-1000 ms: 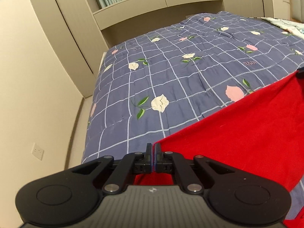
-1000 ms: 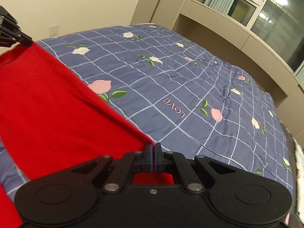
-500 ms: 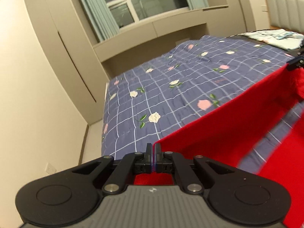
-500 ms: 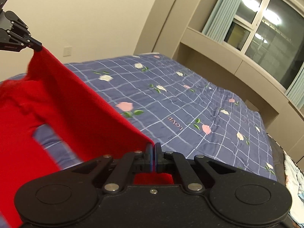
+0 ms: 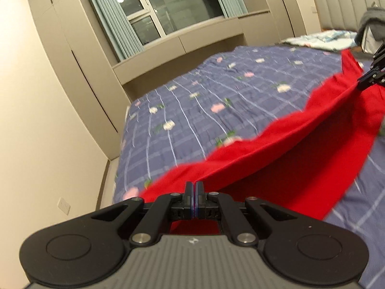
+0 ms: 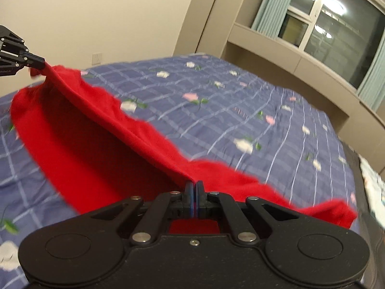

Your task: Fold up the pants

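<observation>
Red pants hang stretched between my two grippers above the bed. In the left wrist view my left gripper is shut on one corner of the cloth, and my right gripper pinches the other corner at the far right. Seen from the right wrist, the red pants sag in a loose fold; my right gripper is shut on their edge, and my left gripper holds the far corner at upper left. The lower part of the cloth trails on the bedspread.
The bed wears a blue checked bedspread with flowers. Beige cupboards and a wall stand to the left, a window with curtains behind. A light patterned cloth lies by the padded headboard. A wall socket sits low.
Both grippers have swung back and lifted with the pants. The taut red edge has gone slack and now sags in a fold. The window and headboard have come into view.
</observation>
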`<state>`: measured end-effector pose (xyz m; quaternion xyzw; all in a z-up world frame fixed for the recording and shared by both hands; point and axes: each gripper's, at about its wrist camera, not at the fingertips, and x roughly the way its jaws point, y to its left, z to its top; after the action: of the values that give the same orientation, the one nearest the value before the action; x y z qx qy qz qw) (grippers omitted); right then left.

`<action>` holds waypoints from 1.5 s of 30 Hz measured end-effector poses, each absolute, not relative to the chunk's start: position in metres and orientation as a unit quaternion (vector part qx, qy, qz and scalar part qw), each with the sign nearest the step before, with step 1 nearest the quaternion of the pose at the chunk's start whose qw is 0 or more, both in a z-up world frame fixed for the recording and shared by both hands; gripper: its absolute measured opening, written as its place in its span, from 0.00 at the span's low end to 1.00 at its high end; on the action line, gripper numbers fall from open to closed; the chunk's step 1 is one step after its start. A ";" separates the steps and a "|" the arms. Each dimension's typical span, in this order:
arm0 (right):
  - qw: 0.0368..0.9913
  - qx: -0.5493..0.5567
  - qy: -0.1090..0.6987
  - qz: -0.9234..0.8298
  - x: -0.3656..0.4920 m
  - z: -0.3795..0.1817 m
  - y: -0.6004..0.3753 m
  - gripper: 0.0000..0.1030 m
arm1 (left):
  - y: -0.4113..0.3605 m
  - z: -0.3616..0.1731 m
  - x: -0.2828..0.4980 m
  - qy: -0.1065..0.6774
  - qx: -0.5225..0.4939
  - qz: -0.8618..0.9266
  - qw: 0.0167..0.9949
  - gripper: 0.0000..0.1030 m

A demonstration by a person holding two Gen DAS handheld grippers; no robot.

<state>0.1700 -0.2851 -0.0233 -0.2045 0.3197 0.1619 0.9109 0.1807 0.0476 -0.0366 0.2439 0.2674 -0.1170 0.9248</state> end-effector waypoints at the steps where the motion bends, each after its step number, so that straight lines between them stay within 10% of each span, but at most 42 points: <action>1: 0.910 -0.204 0.324 0.160 0.163 -0.029 -0.285 0.00 | 0.047 -0.043 0.176 0.271 0.243 -0.117 0.924 0.00; 26: 0.900 -0.175 0.369 0.153 0.122 -0.077 -0.284 0.00 | 0.034 -0.094 0.152 0.363 0.254 -0.131 0.887 0.00; 30: 0.905 -0.149 0.366 0.155 0.123 -0.075 -0.290 0.17 | 0.036 -0.091 0.158 0.378 0.229 -0.123 0.889 0.03; 32: 0.911 -0.123 0.363 0.152 0.122 -0.071 -0.299 0.37 | 0.035 -0.087 0.158 0.382 0.213 -0.120 0.891 0.15; 35: 0.921 -0.070 0.355 0.143 0.119 -0.064 -0.322 0.62 | 0.024 -0.077 0.149 0.367 0.183 -0.118 0.904 0.64; 41: 0.933 0.045 0.346 0.087 0.118 -0.053 -0.393 0.96 | -0.030 -0.061 0.138 0.335 0.146 -0.165 0.916 0.93; 45: 0.932 0.115 0.343 0.028 0.127 -0.047 -0.447 0.99 | -0.086 -0.058 0.146 0.310 0.165 -0.229 0.908 0.99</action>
<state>0.1273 -0.4467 -0.0465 0.1149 0.3433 0.0280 0.9318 0.1463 -0.0863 -0.0583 0.1654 0.3102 -0.2292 0.9077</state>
